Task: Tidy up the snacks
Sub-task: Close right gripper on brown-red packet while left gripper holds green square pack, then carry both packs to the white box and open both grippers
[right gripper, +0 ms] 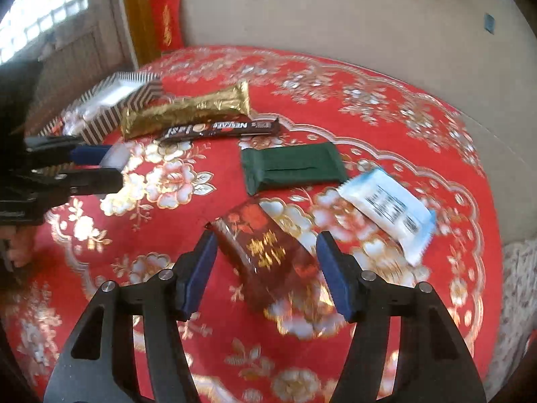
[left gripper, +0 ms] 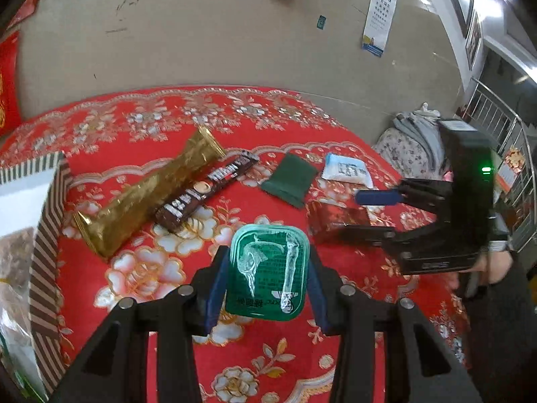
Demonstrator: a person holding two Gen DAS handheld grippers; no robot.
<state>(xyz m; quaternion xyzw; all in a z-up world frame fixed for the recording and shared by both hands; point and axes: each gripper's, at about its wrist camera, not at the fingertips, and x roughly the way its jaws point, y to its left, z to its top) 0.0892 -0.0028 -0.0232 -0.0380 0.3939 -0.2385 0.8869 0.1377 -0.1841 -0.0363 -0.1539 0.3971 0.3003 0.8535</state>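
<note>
My left gripper: pinching green sealed cup, held above red tablecloth. My right gripper: jaws spread, dark red packet lying on cloth betw. them, pads not touching. Gold bar, coffee stick, green pouch, white-blue pack on cloth beyond; striped box at left.

"NESCAFE" on the dark brown sachet; barcode on the white-blue packet.

Six snack items: one gold pack, one coffee stick, one green pouch, one white-blue pack, one red-brown pack, one green cup. One striped box. Two grippers.
</note>
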